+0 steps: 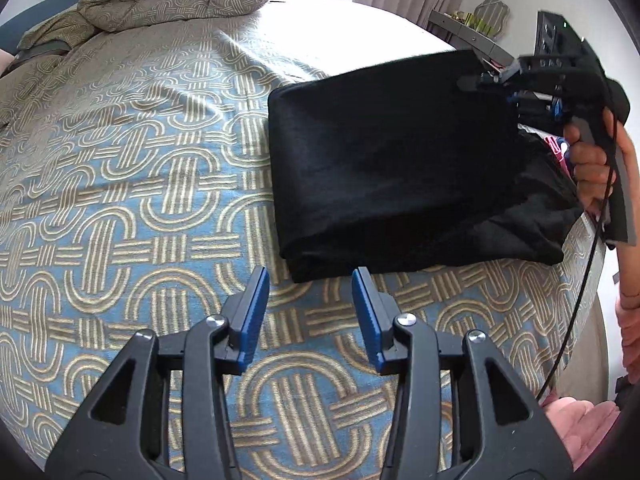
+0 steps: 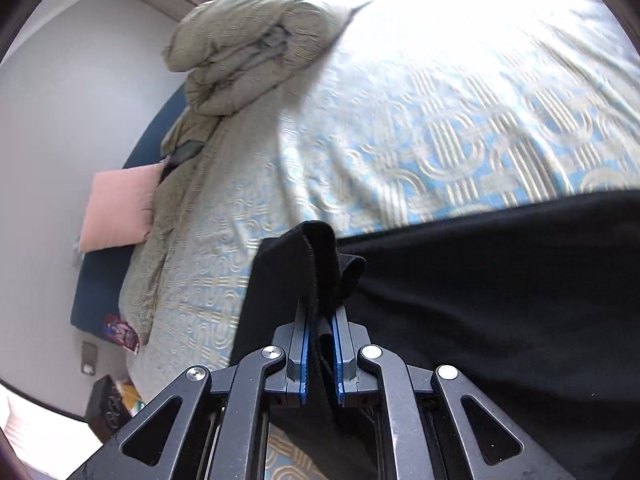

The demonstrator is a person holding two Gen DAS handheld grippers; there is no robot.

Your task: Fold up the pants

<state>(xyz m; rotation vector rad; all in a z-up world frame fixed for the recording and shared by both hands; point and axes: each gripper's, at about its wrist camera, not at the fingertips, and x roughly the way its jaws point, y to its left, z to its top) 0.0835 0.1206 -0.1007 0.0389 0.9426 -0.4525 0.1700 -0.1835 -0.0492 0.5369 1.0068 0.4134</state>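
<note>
pants (image 1: 392, 160) lie on bed (image 1: 120, 200), already folded into compact black stack. right gripper (image 2: 320, 320) jaws clamp bunched edge, raised; left gripper (image 1: 310, 304) jaws half-wide, empty. likely last fold left.

no text, label or number can be read anywhere in either wrist view.

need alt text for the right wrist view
The right gripper is clamped on a bunched edge of the black pants, which lie across a patterned bedspread. A rolled duvet sits at the far end.
</note>
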